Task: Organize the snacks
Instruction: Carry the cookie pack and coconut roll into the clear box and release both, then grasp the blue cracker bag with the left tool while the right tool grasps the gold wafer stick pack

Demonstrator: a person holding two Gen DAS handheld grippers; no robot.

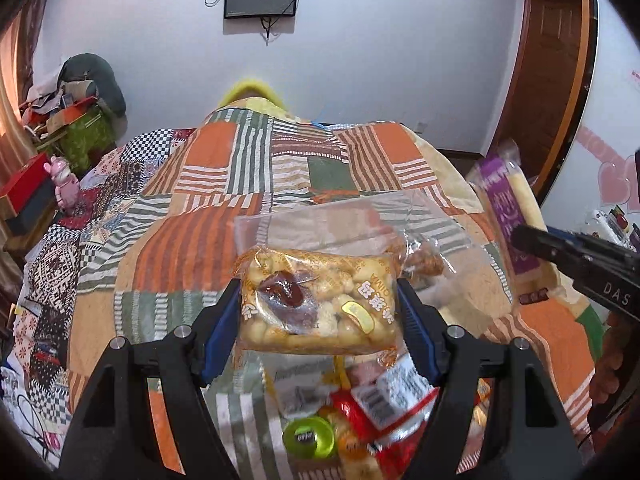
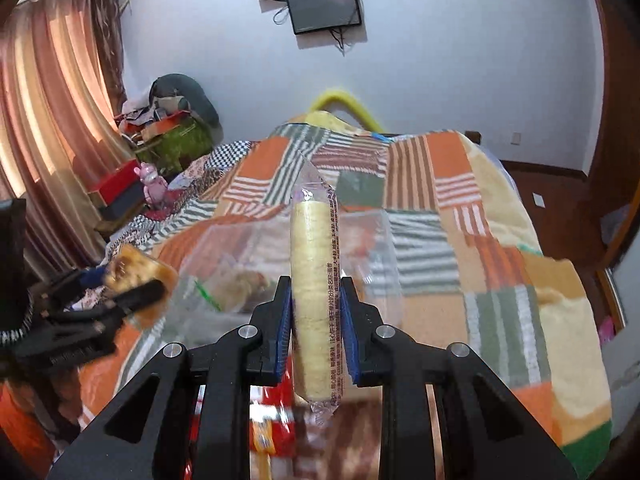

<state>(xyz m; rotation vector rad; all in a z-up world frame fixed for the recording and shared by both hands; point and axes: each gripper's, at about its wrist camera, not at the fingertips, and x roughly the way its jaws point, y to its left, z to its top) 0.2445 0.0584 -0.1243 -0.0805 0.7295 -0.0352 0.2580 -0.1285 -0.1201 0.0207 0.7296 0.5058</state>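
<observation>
My bed's patchwork quilt (image 1: 224,184) fills both views, with a clear bag (image 1: 340,224) lying flat on it ahead of my tools. My left gripper (image 1: 320,304) pinches a cake pack (image 1: 320,300) crosswise between its blue pads, lifted above the snack pile (image 1: 360,416) below. My right gripper (image 2: 315,316) is pressed tight on a long wafer roll (image 2: 314,280), which stands lengthwise between the jaws, above the clear bag.
</observation>
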